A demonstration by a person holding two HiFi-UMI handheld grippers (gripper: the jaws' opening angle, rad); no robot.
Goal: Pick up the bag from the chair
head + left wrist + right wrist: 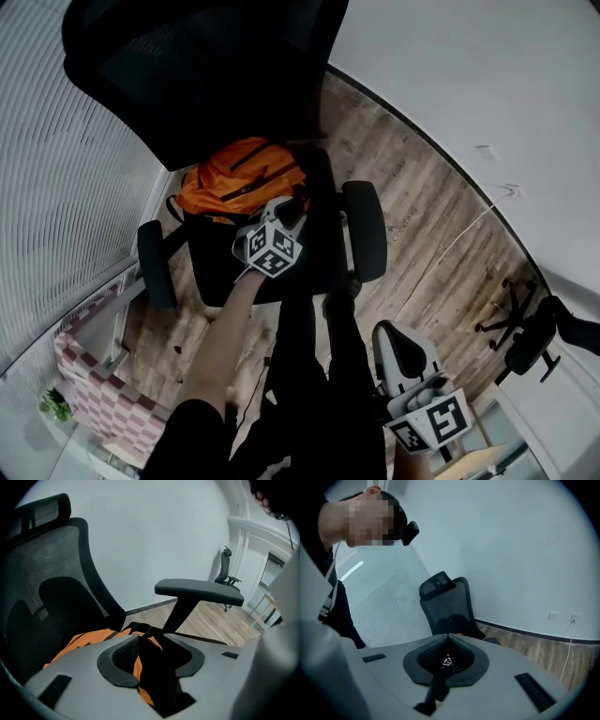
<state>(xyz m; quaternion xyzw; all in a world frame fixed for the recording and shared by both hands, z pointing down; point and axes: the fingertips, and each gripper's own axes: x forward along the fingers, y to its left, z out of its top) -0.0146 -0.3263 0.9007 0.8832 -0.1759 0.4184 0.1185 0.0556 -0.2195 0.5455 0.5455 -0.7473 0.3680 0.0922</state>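
Observation:
An orange bag (239, 178) with black straps lies on the seat of a black mesh office chair (206, 66), against the backrest. My left gripper (291, 208) reaches over the seat's front to the bag's near side. In the left gripper view the left gripper (152, 656) is shut on a black strap (157, 667) of the bag (89, 639), with orange fabric showing beside it. My right gripper (389, 337) hangs low at the right, away from the chair. It (447, 641) is shut and holds nothing, pointing toward the chair (450, 606) from a distance.
The chair's armrests (366, 230) (155, 262) flank the seat; one armrest (199, 590) stands just right of my left gripper. A second black chair (525, 337) stands at the right. A checkered piece (94, 394) sits lower left. A white cable (450, 244) crosses the wood floor.

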